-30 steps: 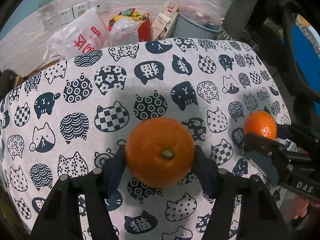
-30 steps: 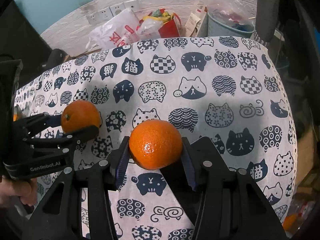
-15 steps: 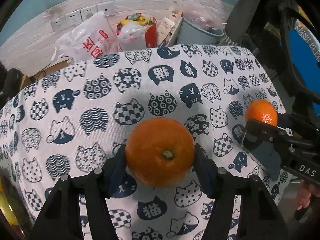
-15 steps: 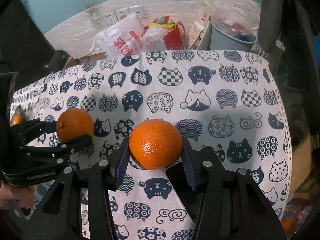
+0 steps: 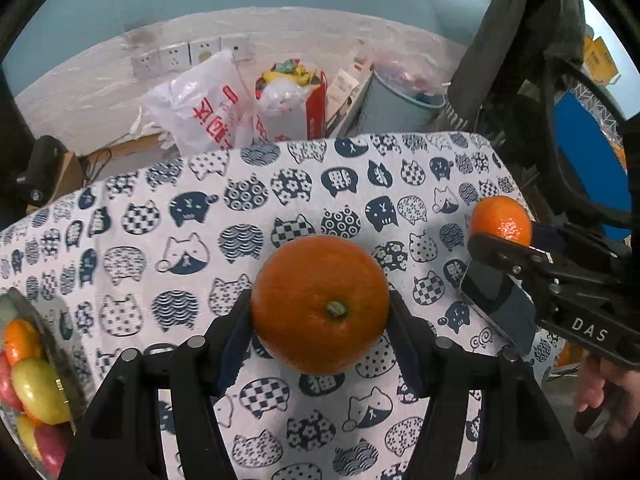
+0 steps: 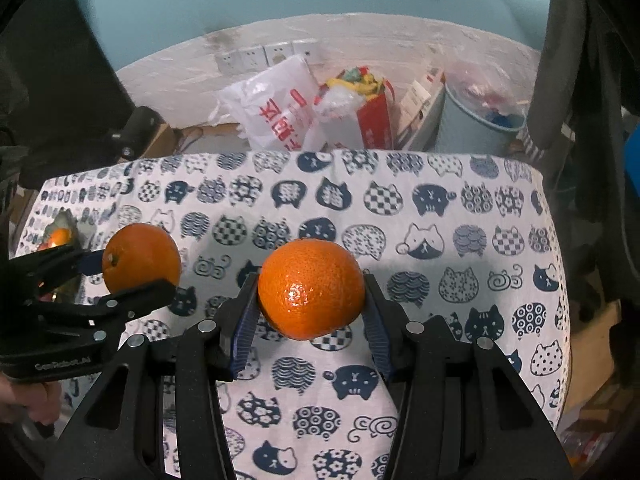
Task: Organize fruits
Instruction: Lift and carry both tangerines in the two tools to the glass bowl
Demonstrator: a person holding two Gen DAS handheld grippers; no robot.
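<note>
My left gripper (image 5: 320, 312) is shut on a large orange (image 5: 320, 304), stem end facing the camera, held above the cat-print tablecloth (image 5: 200, 240). My right gripper (image 6: 311, 300) is shut on a smaller orange (image 6: 311, 288), also lifted off the cloth. Each wrist view shows the other gripper with its fruit: the right gripper (image 5: 500, 232) at the right edge, the left gripper (image 6: 136, 264) at the left. A glass bowl (image 5: 60, 360) holding several fruits, orange, green and red, sits at the lower left of the left wrist view.
Behind the table's far edge stand a white plastic bag (image 6: 276, 108), a red bag (image 6: 372, 120) and a grey bin (image 6: 476, 128) against a white wall with sockets. A dark chair (image 5: 520, 60) is at the right. A hand (image 5: 608, 392) grips the right gripper's handle.
Both grippers have risen with their oranges; the table looks farther away and more wall shows. The fruit bowl has come into the left wrist view at lower left.
</note>
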